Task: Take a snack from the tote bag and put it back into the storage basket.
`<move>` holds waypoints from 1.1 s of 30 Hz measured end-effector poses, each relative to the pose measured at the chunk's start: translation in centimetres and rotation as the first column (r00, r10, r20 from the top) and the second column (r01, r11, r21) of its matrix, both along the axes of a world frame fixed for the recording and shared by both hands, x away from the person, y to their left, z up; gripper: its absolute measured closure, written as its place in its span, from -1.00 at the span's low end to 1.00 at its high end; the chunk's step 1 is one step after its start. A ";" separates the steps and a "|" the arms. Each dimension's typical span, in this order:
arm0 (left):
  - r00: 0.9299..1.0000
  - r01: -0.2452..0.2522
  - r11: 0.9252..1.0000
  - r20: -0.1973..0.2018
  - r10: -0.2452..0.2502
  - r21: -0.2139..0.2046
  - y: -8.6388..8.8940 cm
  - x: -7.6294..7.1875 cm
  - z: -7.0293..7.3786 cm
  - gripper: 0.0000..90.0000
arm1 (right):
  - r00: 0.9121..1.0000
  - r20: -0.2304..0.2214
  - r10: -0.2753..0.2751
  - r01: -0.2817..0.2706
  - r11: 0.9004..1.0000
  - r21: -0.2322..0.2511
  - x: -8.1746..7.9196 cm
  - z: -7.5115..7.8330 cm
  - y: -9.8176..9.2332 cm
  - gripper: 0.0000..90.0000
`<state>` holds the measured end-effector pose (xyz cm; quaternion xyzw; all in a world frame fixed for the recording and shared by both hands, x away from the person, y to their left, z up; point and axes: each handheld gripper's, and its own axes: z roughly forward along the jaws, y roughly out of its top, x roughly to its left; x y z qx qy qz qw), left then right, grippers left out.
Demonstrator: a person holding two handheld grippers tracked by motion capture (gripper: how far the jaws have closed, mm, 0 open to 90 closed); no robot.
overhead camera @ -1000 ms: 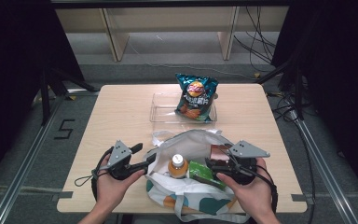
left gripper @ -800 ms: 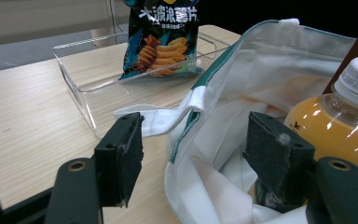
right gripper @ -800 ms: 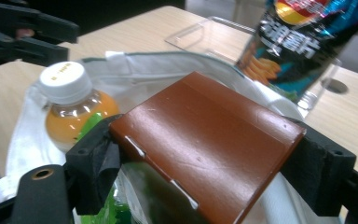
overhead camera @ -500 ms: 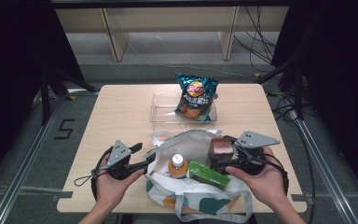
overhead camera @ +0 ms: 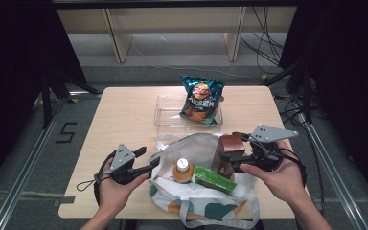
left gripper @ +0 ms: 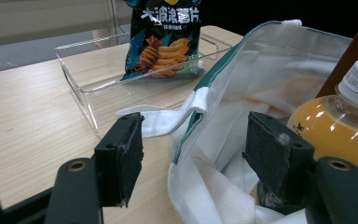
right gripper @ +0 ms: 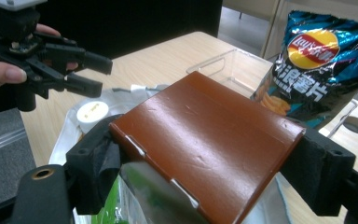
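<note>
High view: Shows a cloth tote bag (overhead camera: 191, 191) lying open at the near edge of the table (overhead camera: 124, 120). Holds an orange juice bottle (overhead camera: 183, 171) and a green carton (overhead camera: 214, 178). Places the right gripper (overhead camera: 234, 162) at the bag mouth, closed on a brown box (overhead camera: 229, 152) lifted partly above the opening. Sets the left gripper (overhead camera: 148, 165) at the bag's left rim. Farther back, stands a chip bag (overhead camera: 201, 99) in a clear tray (overhead camera: 165, 112).

Left gripper view: Presents the jaws spread wide with nothing between the pads; the bag's rim and a white strap (left gripper: 168, 119) lie between and just beyond them. Cannot confirm contact with the fabric. Treat the fabric as soft and limp; grip at the hemmed rim, not the loose panel. Judge the bottle (left gripper: 340, 126) heavy for its size and smooth; grip at the body below the cap.

Right gripper view: Presents both pads pressed on opposite narrow edges of the brown box (right gripper: 205, 140). Appears rigid, flat-faced and glossy, probably light; likely to slip or pivot if clamped off-centre. Keep the hold across the middle of the edges.
</note>
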<state>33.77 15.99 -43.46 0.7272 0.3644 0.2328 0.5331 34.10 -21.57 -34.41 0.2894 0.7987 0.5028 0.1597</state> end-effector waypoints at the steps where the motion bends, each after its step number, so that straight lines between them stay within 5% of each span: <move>1: 1.000 0.000 1.000 0.005 0.000 0.011 0.1 0.0 0.1 -0.19 | 1.000 -0.004 0.003 -0.003 1.000 -0.006 0.0 0.2 -0.1 -0.53; 8: 1.000 -0.001 1.000 0.012 0.000 0.017 0.1 0.1 0.1 -0.19 | 0.999 0.018 0.045 -0.045 0.999 0.015 0.6 1.3 -0.7 -0.53; 11: 1.000 -0.005 1.000 0.007 0.005 0.013 0.0 0.1 0.0 -0.19 | 0.999 0.010 0.034 -0.034 0.999 0.013 0.5 2.0 -0.8 -0.53; 13: 1.000 -0.005 1.000 0.008 0.005 0.013 0.0 0.1 0.1 -0.19 | 0.998 0.047 0.038 -0.039 0.999 0.023 0.8 2.4 -0.9 -0.53; 16: 1.000 -0.004 1.000 0.010 0.004 0.012 -0.1 0.0 0.1 -0.19 | 1.000 0.017 0.025 -0.025 0.999 0.028 0.6 3.2 -1.0 -0.53; 21: 1.000 -0.003 1.000 0.010 0.002 0.012 -0.1 0.1 0.1 -0.19 | 0.997 0.076 0.023 -0.026 0.999 0.028 1.0 4.4 -1.3 -0.53; 33: 1.000 -0.002 1.000 0.008 0.002 0.017 -0.1 0.1 0.1 -0.19 | 0.994 0.114 -0.001 -0.005 0.999 0.053 1.6 7.0 -1.7 -0.53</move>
